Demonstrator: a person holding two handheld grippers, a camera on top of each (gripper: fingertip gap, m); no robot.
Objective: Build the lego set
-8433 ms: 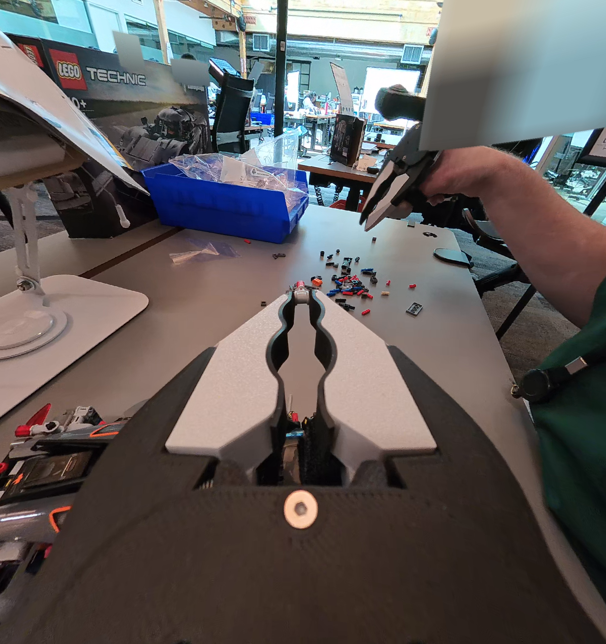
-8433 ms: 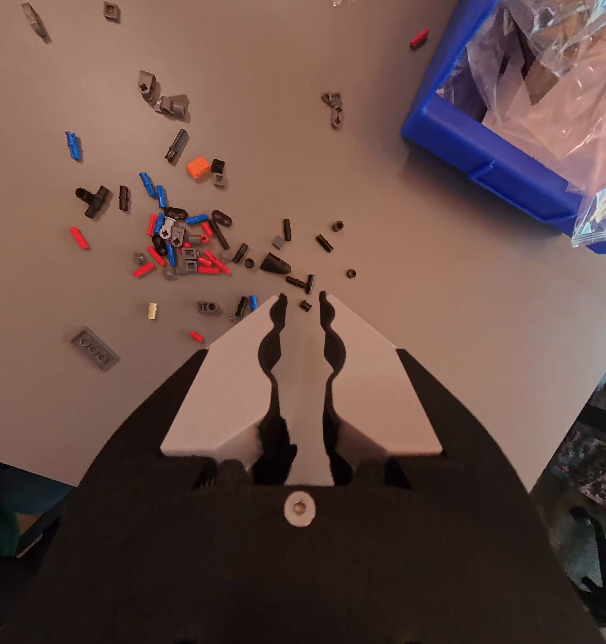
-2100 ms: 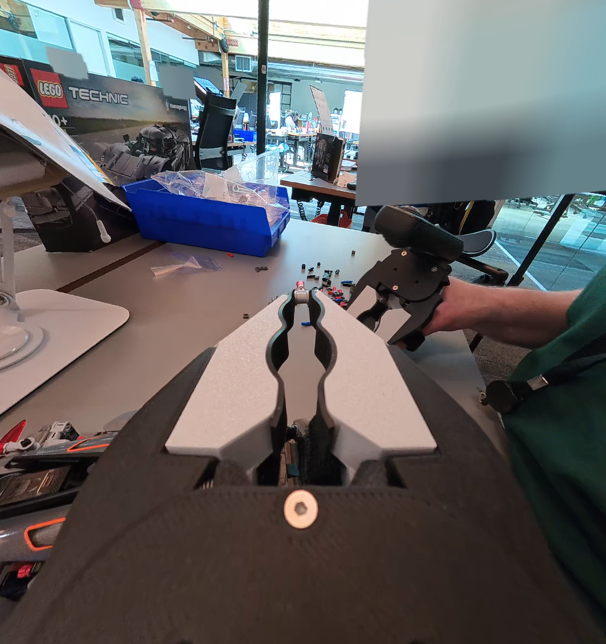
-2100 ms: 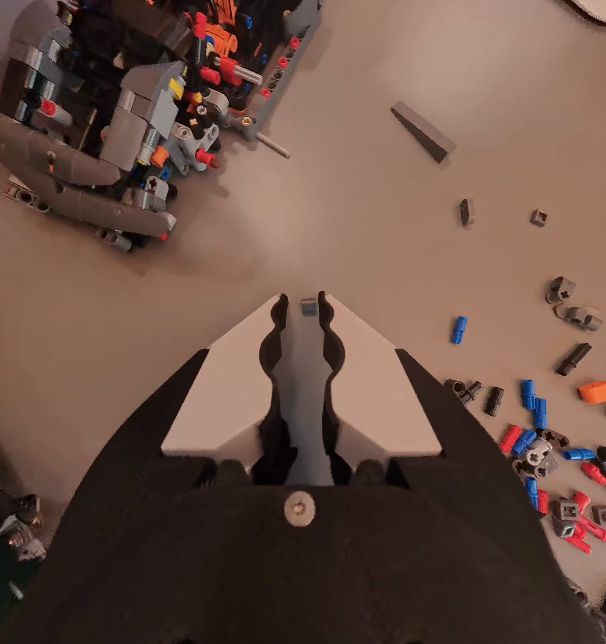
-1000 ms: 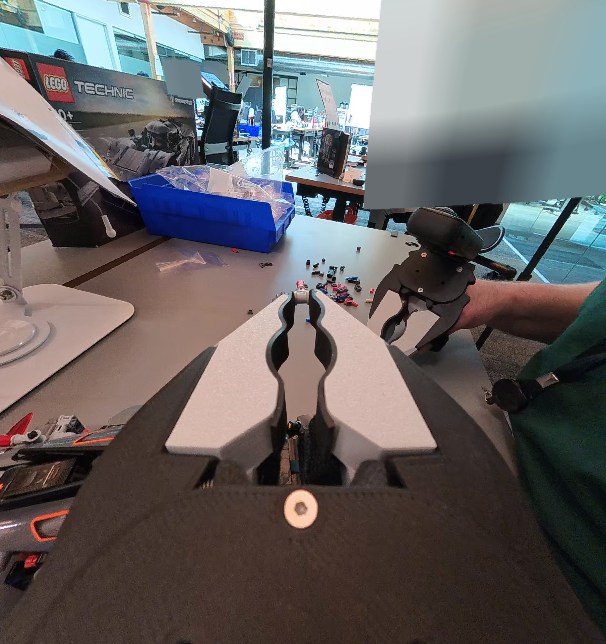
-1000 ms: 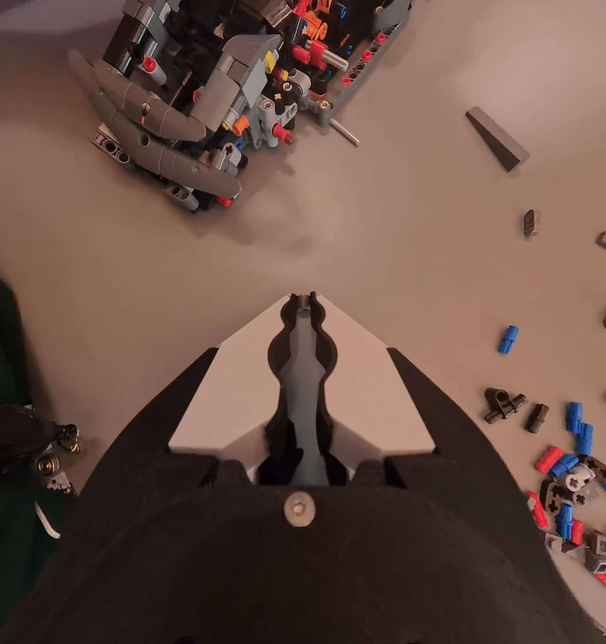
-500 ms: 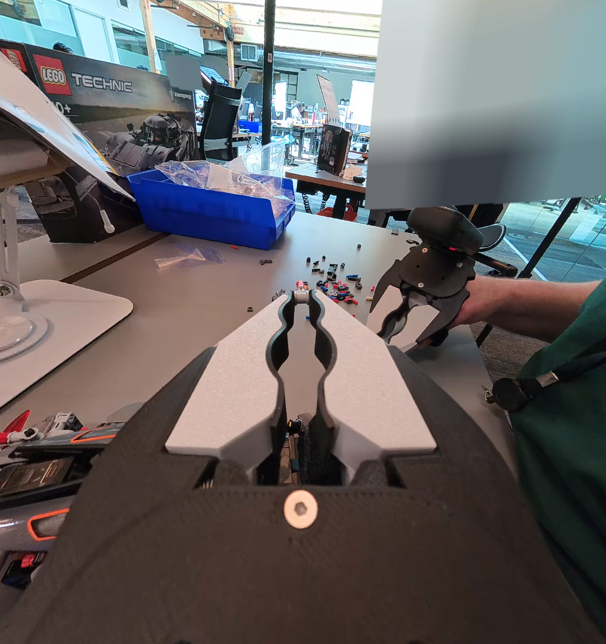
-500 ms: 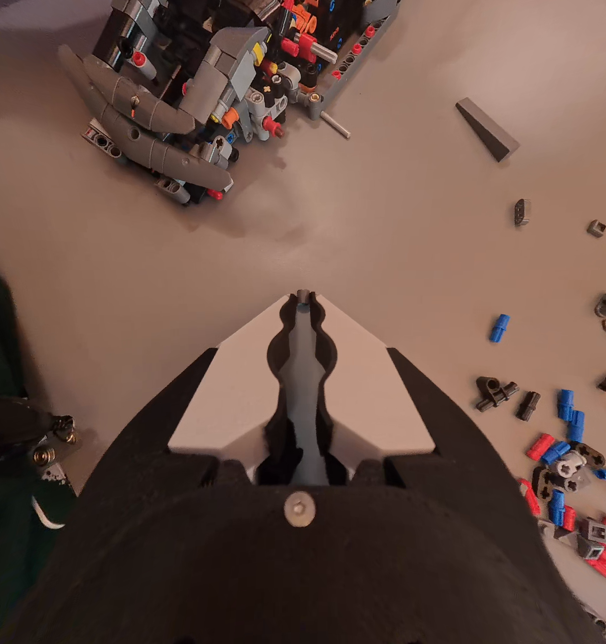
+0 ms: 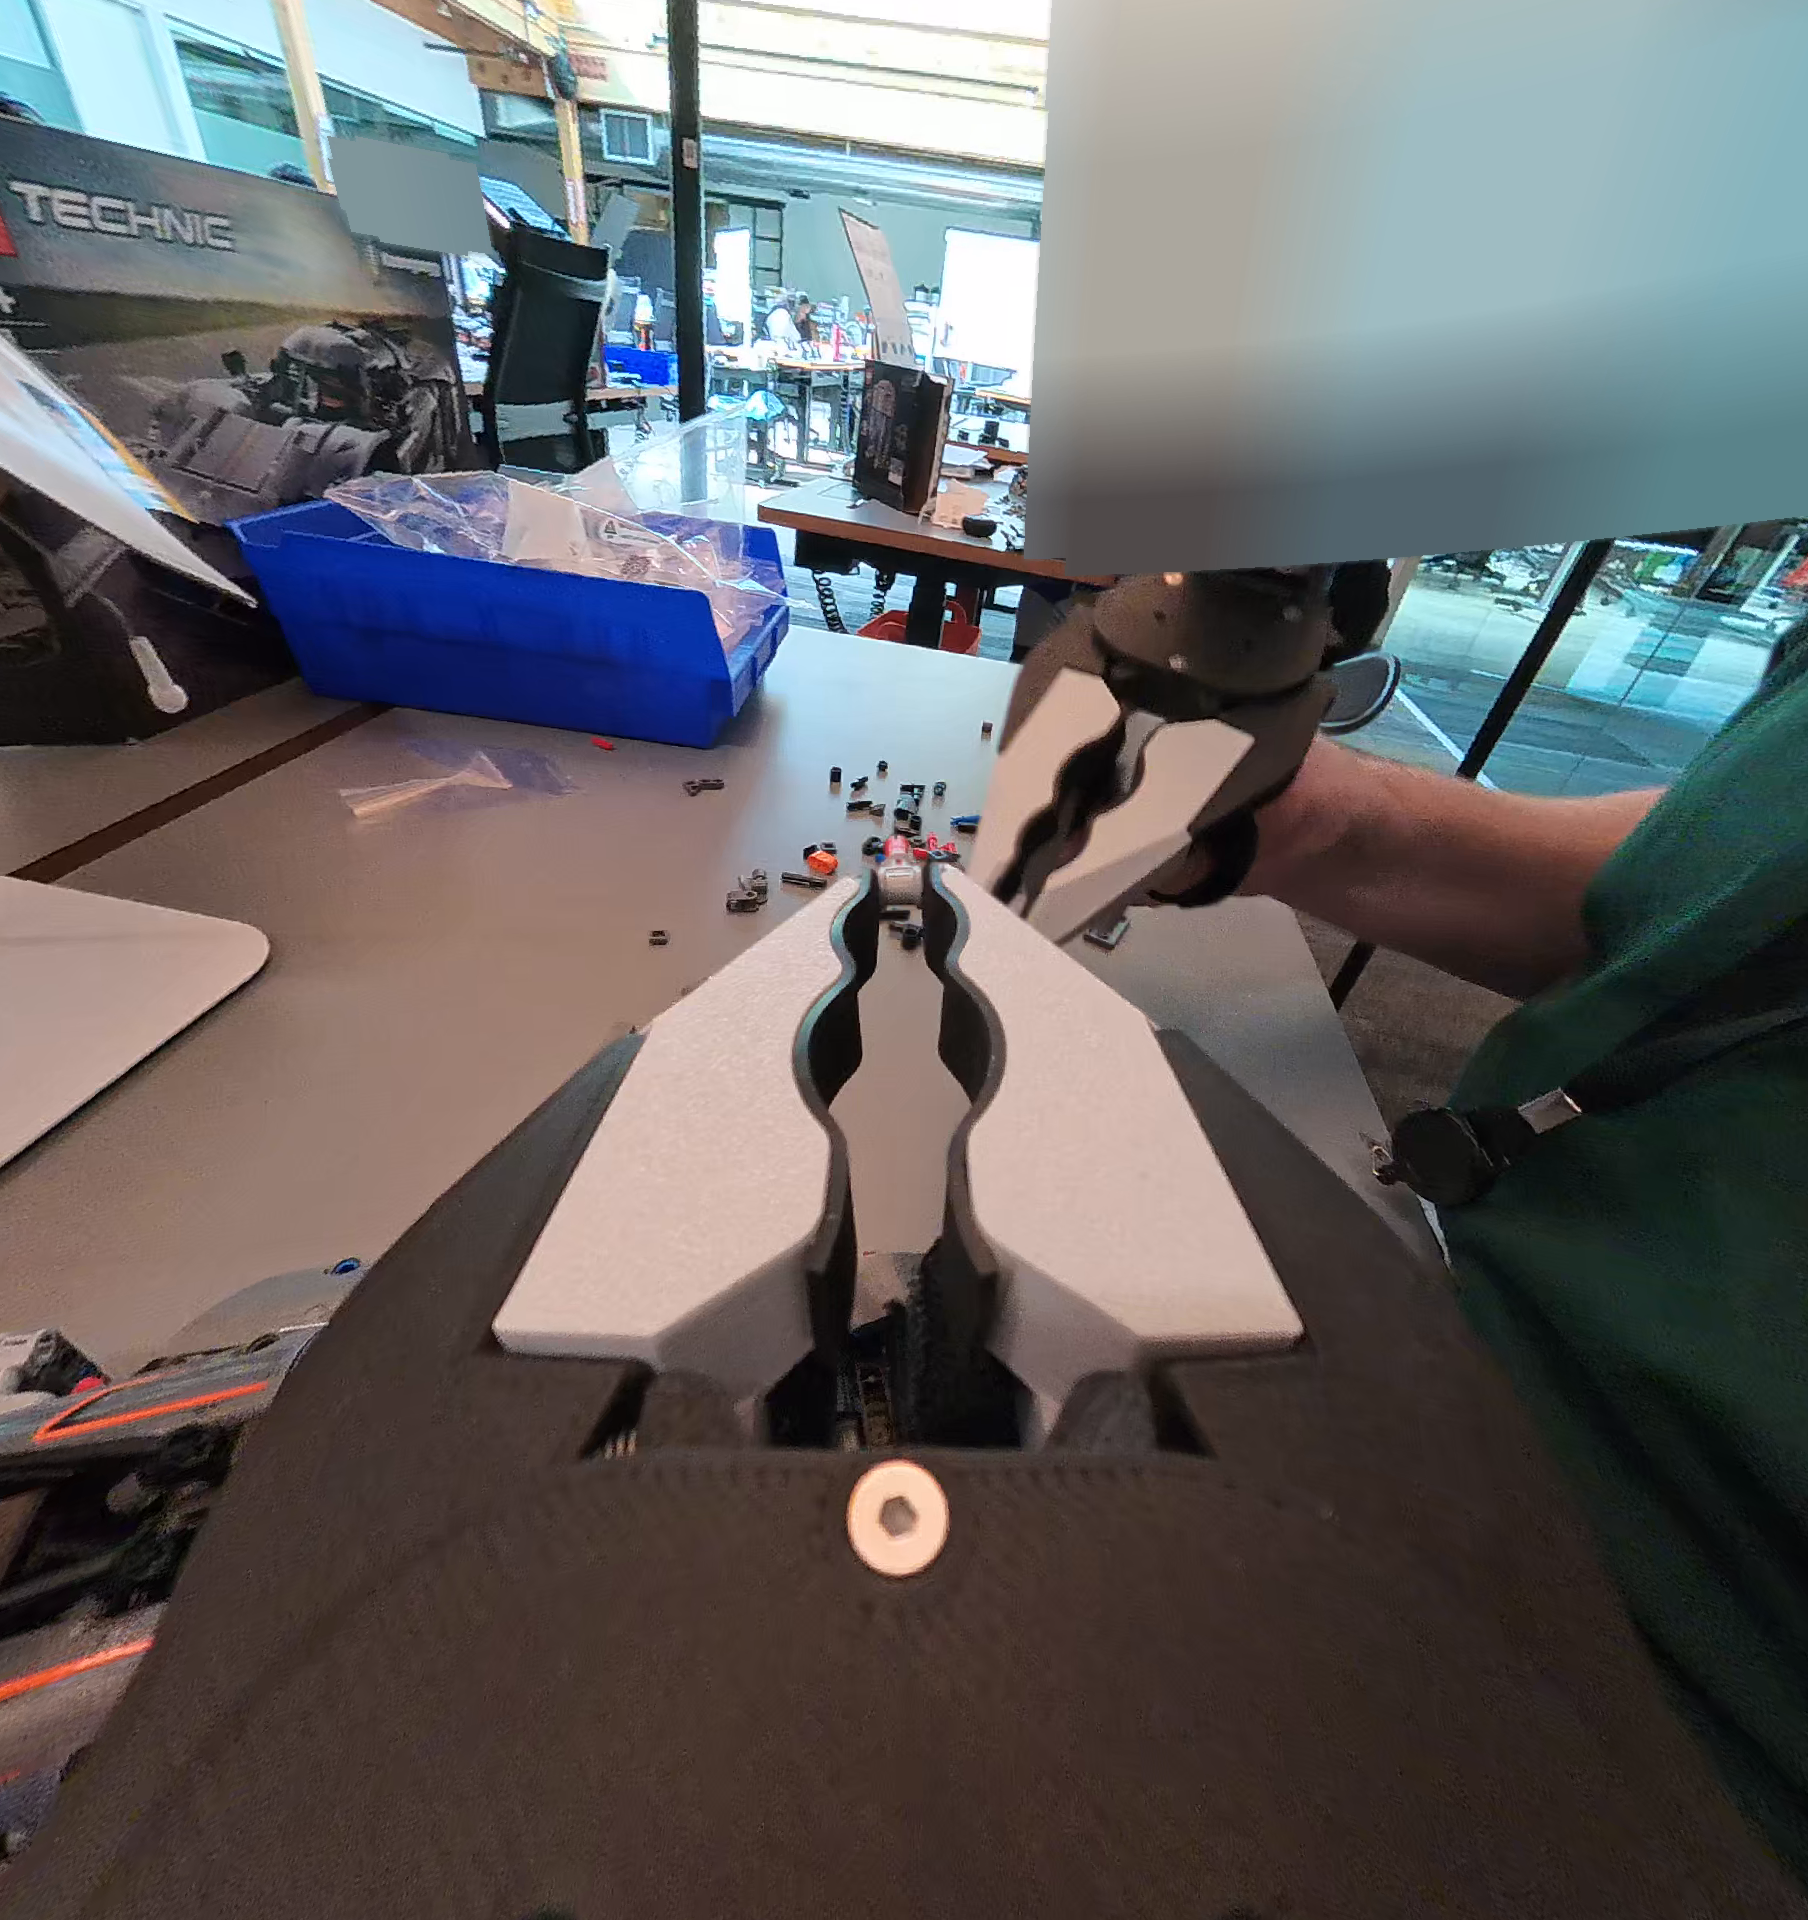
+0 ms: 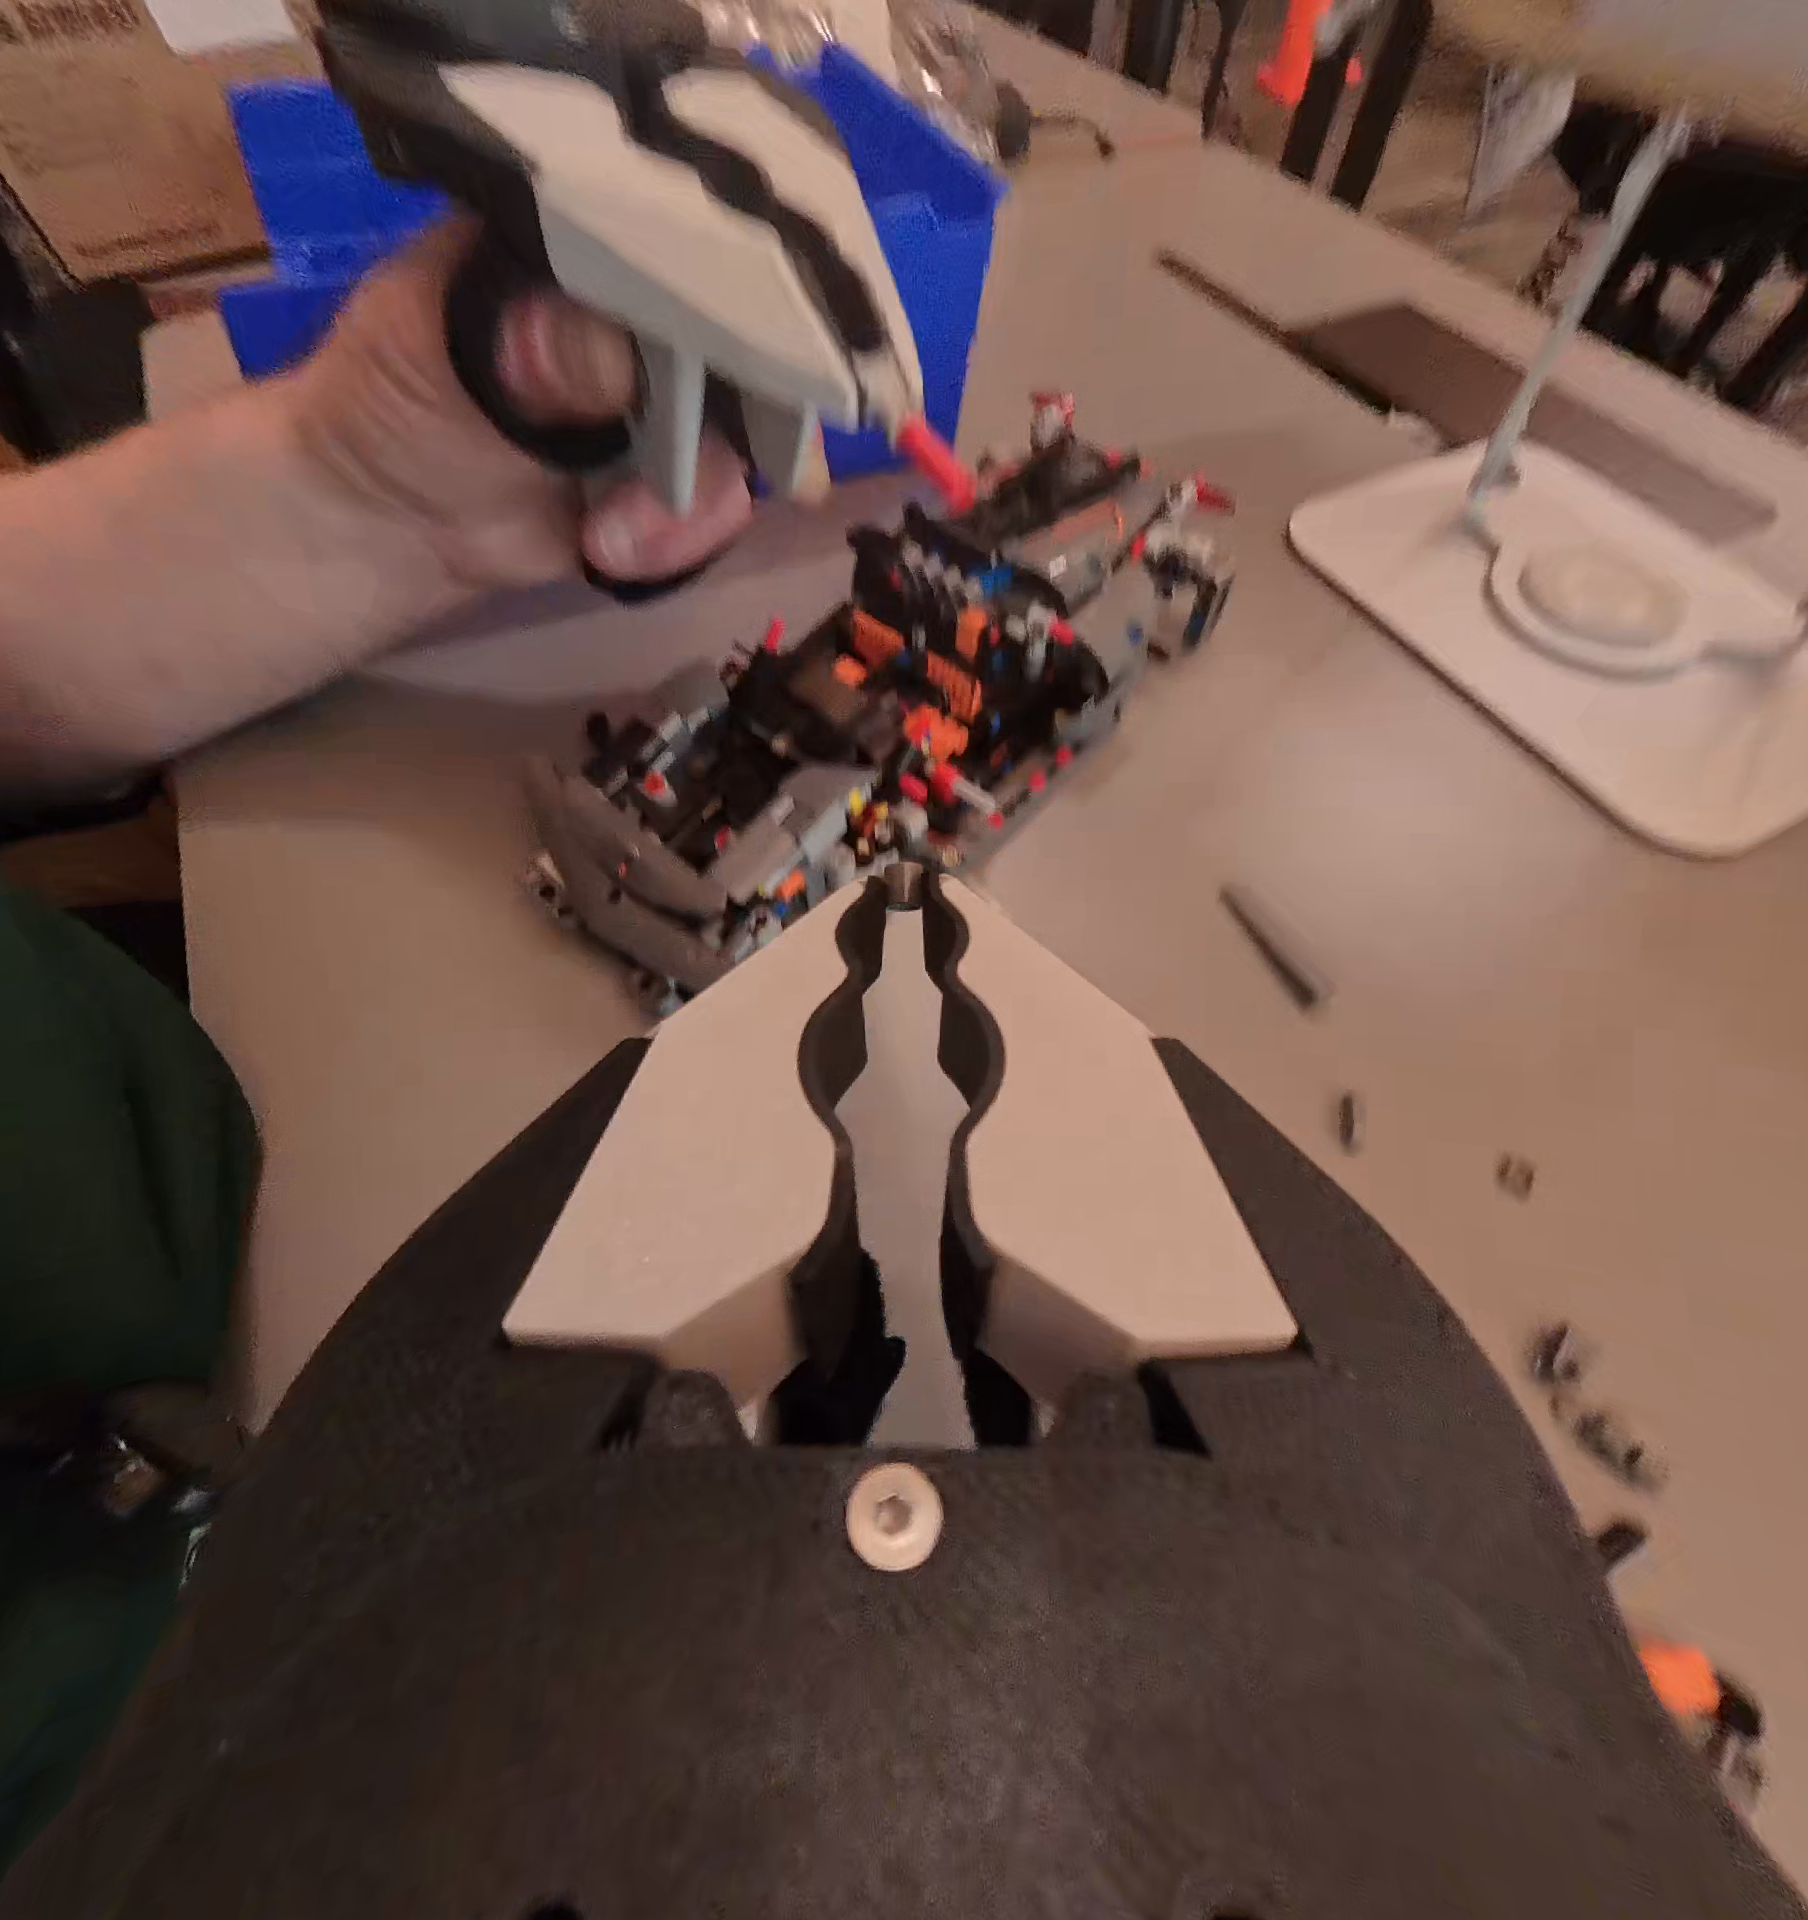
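Table: grey, carrying the blue bin, the white stand base and loose scattered pieces.
Model: the half-built dark vehicle lay just ahead of and a little left of the right gripper, its long axis running away up-right.
Right gripper: jaws narrow, pinching a small grey piece at the tips; the nearer tool to the model.
Left gripper: jaws narrow on a small white-and-red part, held above the table.
Views: only the right view showed the whole model and the red pin; the left view showed just the model's edge.
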